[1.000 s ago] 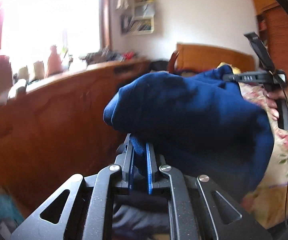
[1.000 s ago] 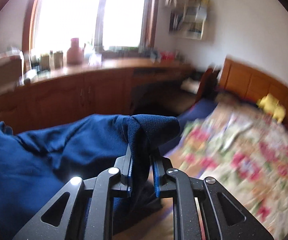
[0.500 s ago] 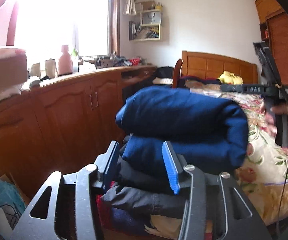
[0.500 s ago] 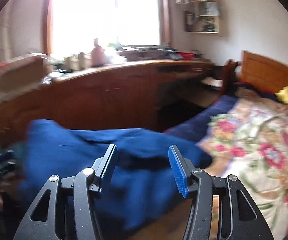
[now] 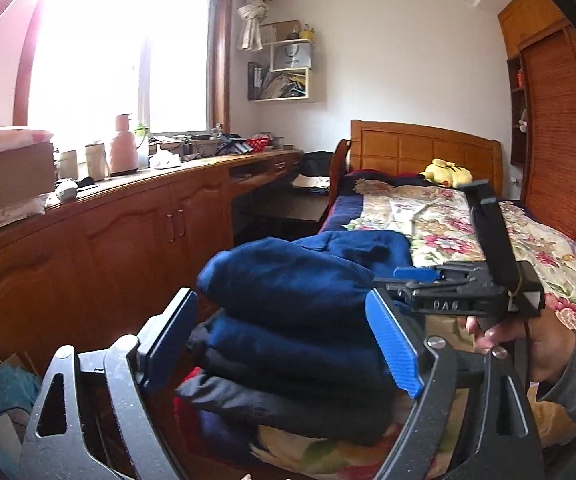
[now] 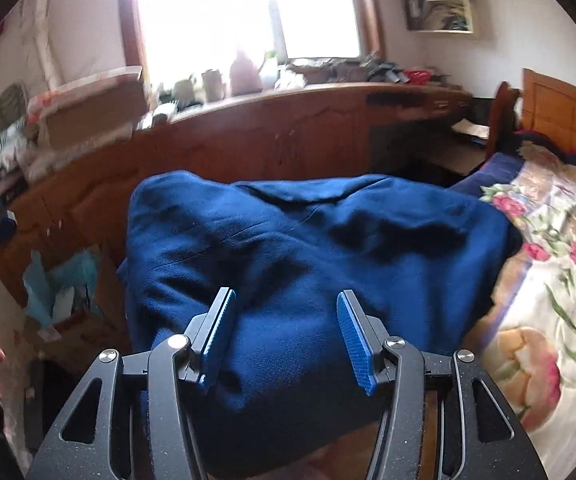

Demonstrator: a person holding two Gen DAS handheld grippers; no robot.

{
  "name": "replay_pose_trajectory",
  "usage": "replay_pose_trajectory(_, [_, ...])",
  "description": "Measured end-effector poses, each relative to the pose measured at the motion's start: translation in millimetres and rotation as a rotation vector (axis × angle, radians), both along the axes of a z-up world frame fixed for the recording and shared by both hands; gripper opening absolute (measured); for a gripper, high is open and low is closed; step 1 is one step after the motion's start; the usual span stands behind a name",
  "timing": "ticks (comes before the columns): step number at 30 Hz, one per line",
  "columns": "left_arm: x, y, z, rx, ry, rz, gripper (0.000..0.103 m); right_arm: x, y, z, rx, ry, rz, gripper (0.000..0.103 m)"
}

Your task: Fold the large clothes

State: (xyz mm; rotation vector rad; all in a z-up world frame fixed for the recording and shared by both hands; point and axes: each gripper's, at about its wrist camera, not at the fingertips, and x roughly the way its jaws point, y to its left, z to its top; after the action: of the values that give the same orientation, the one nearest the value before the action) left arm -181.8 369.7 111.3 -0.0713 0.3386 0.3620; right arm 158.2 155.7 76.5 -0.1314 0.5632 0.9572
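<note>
A folded dark blue garment [image 5: 288, 280] lies on top of a stack of folded clothes [image 5: 288, 396] at the near end of the bed. It fills the middle of the right wrist view [image 6: 308, 248]. My left gripper [image 5: 283, 344] is open and empty, its jaws wide apart just in front of the stack. My right gripper [image 6: 288, 332] is open and empty, just above the near edge of the blue garment. The right gripper also shows in the left wrist view [image 5: 404, 276], at the stack's right side.
The bed with a floral cover [image 5: 468, 224] stretches back to a wooden headboard [image 5: 420, 144], with a yellow plush toy [image 5: 446, 172] on it. A long wooden cabinet [image 5: 127, 232] under the window runs along the left. A cardboard box with clutter [image 6: 63, 300] stands on the floor.
Both grippers were shut on the blue garment a second ago. They have opened, let it go on the stack and drawn back a little.
</note>
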Motion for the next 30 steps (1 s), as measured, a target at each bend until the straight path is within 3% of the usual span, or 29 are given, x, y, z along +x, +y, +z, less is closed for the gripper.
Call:
replay_pose_trajectory(4, [15.4,-29.5,1.7,0.001,-0.008,-0.052,0.091,-12.3,-60.8,15.2,0.039,-0.061,-0.084,0.055])
replay_pose_trajectory(8, [46.6,-74.1,-1.6,0.022,0.010,-0.137,0.091,-33.2,-135.8,9.7,0.028,-0.122,-0.181,0.058])
replay_pose_trajectory(13, [84.8,-131.9,-6.3,0.027,0.025,-0.249,0.091,-47.8,-218.0,-0.2,0.003,-0.125,-0.313,0.071])
replay_pose_trajectory(17, [118.7,-185.0,-13.3,0.028,0.033,-0.334,0.091,-59.3,-274.1,-8.4,0.008,-0.119,-0.417,0.074])
replay_pose_trajectory(24, [170.0,-260.4,-35.1,0.001,0.059,-0.444,0.091,-105.6,-321.0,-25.8,-0.018,-0.134,-0.580,0.078])
replay_pose_trajectory(30, [207.5,-313.5,-53.5,-0.023,0.060,-0.507,0.091,-113.9,-348.4,-26.9,-0.037,-0.148,-0.719,0.078])
